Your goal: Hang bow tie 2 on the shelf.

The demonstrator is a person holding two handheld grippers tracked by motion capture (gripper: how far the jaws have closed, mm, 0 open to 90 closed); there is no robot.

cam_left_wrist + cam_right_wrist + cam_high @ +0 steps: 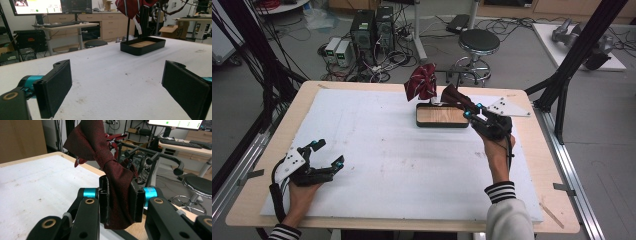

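1. Our right gripper (468,106) has its jaws clamped together on a dark red bow tie (117,182); in the right gripper view the cloth is pinched flat between the two pads, with one wing fanning up above them.
2. Our left gripper (328,153) rests near the table's left front corner with its jaws wide apart and nothing between them, well clear of the work.
3. We hold the bow tie in the air just above the right end of the black tray (419,121) with the wooden floor, which sits toward the far side of the white mat (377,155).
4. A thin stand (128,27) rises from the tray, and a second, striped red bow tie (422,81) already hangs at its top.
5. We judge the step in hand to be carrying the gripped tie either to or from that tray and stand; from this moment alone we cannot tell which.
6. If it is going on, we next need a small, steady move toward the stand, keeping the clamp firm so the soft cloth does not slip.
7. We should also keep clear of the striped tie, since a nudge could knock it off or tip the light stand.
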